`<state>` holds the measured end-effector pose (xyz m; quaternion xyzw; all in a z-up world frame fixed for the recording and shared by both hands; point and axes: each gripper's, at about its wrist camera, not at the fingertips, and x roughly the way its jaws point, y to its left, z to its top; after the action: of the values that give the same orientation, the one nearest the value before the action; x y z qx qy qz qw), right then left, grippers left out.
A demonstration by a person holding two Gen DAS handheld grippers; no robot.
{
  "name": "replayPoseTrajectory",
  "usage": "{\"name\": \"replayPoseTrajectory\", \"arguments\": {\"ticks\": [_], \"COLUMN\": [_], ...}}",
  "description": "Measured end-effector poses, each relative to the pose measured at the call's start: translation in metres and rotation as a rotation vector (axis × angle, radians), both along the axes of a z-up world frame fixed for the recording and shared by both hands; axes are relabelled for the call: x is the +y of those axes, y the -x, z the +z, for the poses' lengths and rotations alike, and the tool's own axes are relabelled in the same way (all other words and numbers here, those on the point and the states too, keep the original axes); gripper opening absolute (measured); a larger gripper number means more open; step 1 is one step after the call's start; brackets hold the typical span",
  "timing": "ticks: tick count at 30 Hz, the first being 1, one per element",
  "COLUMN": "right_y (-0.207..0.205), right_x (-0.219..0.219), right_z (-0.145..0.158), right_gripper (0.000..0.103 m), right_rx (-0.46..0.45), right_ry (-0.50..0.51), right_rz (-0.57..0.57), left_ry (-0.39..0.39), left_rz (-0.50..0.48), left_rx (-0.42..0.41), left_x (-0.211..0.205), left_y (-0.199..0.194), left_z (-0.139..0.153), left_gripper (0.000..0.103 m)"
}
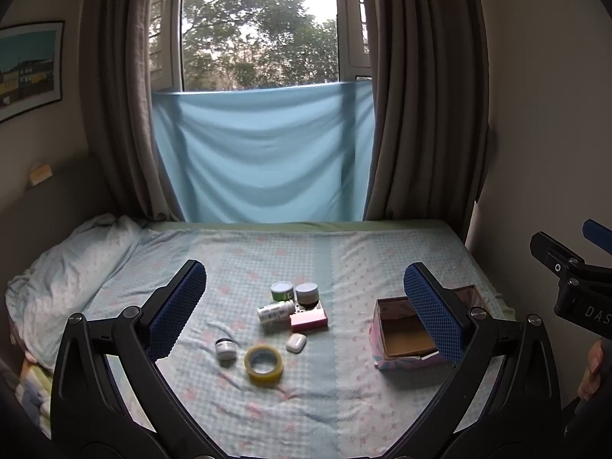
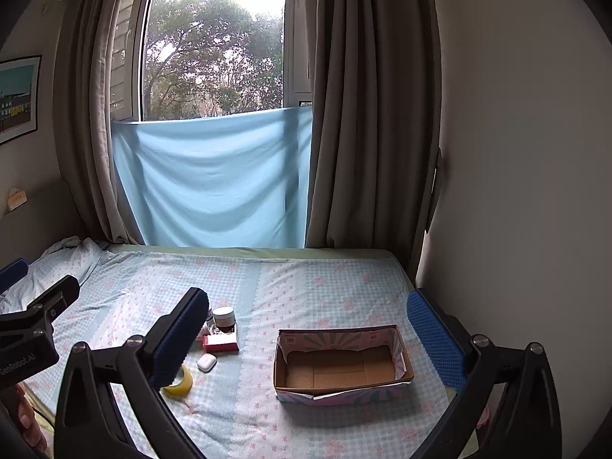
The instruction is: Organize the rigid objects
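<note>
bed [image 1: 344, 413]: jars, bottle, tape roll [image 1: 264, 364] clustered left | box [image 2: 342, 363] right, well apart

It was a bedroom in someone's home. There was a bed [image 1: 344, 401] with a flowery blue sheet and a pillow [image 1: 72, 267] (a bit crumpled). Long brown curtains [image 1: 420, 114] hung by a window [image 1: 260, 26], and a picture [image 1: 28, 65] was on the wall.
</note>
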<state>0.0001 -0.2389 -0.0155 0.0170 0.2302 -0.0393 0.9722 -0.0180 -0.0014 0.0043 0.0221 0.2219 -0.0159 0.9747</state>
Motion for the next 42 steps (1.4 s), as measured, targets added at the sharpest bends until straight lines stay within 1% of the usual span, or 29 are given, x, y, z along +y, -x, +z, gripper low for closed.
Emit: {"name": "replayPoseTrajectory", "arguments": {"ticks": [8,42], "right_y": [-0.0006,0.0011], "right_x": [-0.0009,0.0048], "right_z": [-0.0003,0.0021], "right_gripper": [0.103,0.103], "right_rx": [-0.003,0.002], "right_ry": [-0.004,-0.005], "right_rz": [0.006,0.013], "left_ry": [-0.010,-0.009], "left_rz": [-0.008,-0.009], "left_rx": [-0.012,-0.007], "left_x": [-0.0012,-0.0007], "left_y": [0.0041,0.0079], "left_z": [0.0016,0.0023], "left_gripper": [0.103,0.103]}}
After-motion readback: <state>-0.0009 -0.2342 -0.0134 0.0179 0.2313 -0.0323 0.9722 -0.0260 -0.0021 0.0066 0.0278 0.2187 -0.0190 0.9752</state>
